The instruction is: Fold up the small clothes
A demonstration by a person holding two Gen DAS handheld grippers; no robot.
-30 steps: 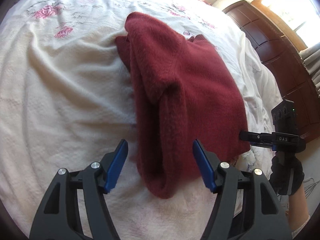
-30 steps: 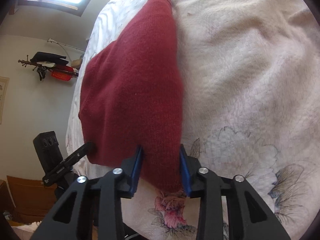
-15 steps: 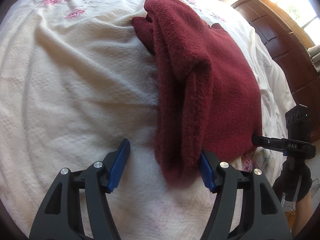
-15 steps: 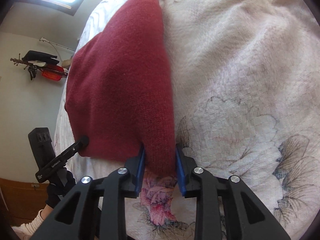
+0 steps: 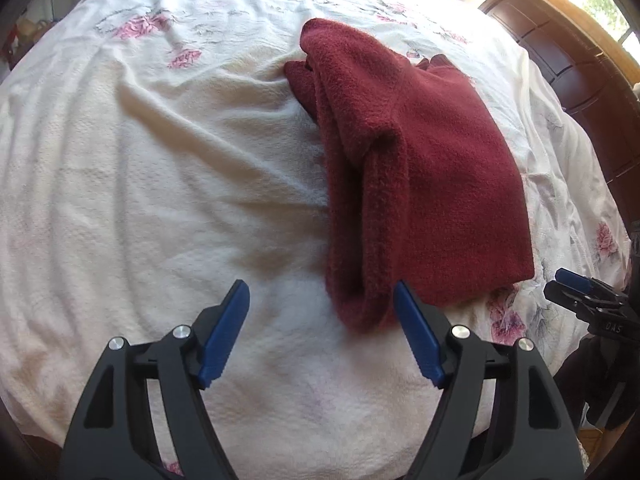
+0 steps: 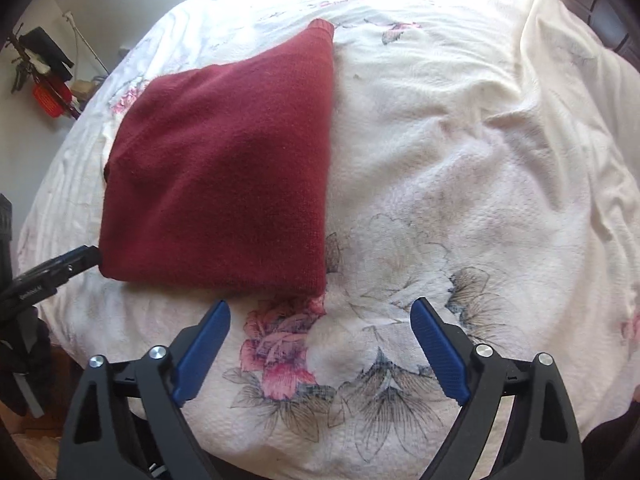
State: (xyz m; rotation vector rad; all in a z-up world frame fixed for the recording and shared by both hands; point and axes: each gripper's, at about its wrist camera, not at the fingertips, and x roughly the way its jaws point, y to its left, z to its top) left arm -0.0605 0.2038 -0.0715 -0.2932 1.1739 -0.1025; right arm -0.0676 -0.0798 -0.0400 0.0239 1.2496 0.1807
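- "DAS": pale letters on the black body of the right gripper (image 5: 570, 292), seen at the right edge of the left wrist view, just behind its blue-tipped fingers; only these three letters show, and whether more lettering continues beyond them cannot be told.
- A short line of pale print on the black finger of the left gripper (image 6: 90, 254), at the left edge of the right wrist view, beside the folded red garment; too small and blurred to read.
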